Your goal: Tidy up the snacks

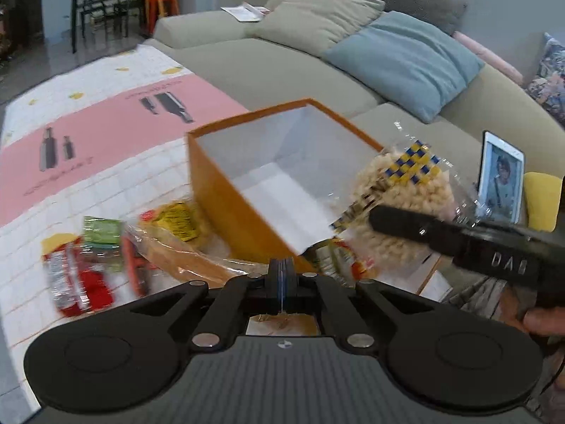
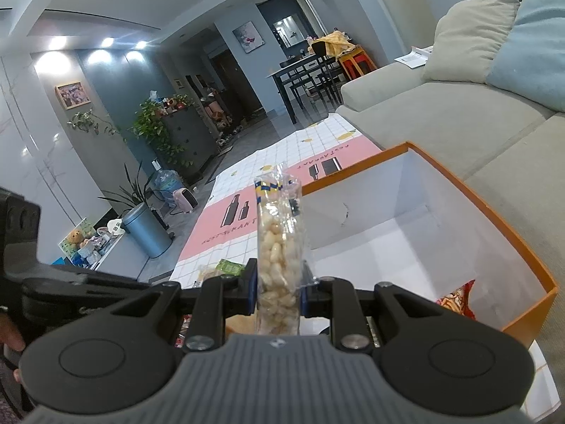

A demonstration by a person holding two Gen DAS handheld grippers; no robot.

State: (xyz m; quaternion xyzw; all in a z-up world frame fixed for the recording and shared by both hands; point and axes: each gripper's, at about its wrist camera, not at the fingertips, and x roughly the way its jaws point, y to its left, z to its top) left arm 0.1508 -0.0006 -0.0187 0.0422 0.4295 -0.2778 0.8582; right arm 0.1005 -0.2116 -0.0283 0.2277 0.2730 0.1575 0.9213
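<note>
One puffed-snack bag [image 2: 279, 247], one orange box [image 2: 522, 247]

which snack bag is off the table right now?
The clear bag of pale puffed snacks, with a blue-yellow checkered label, clamped in the right gripper beside the orange box. The red packet and yellow-label bag lie on the tablecloth.

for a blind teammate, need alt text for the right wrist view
The right gripper is shut on a clear bag of pale puffed snacks, held upright beside an open orange box with a white interior. A red snack packet lies in the box's near corner; a checked pink tablecloth and grey sofa lie beyond.
</note>
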